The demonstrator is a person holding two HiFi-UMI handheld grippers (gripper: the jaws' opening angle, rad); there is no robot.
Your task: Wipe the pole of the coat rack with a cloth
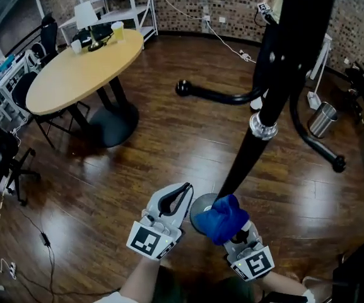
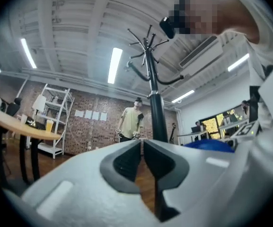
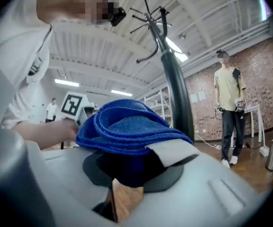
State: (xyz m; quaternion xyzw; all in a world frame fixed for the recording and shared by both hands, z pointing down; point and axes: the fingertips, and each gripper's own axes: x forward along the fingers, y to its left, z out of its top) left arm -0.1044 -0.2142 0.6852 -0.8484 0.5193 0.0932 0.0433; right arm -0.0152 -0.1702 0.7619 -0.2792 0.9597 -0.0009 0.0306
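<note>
**A:** Two grippers low over the wooden floor, one coat rack. Right gripper (image 1: 232, 228): jaws clamped on the one blue cloth (image 1: 223, 213).

**B:** And that cloth sits at the very foot of the black pole (image 1: 245, 160), over the round base (image 1: 199, 212). I can't tell whether it touches the pole.

**A:** Left gripper (image 1: 183, 191) is just beside it, jaws drawn together on nothing.

**B:** Two curved hooks (image 1: 216, 95) stick out higher up. There's one round bench (image 1: 62, 81) well apart, and one person (image 3: 230, 103) standing by the brick wall.
</note>
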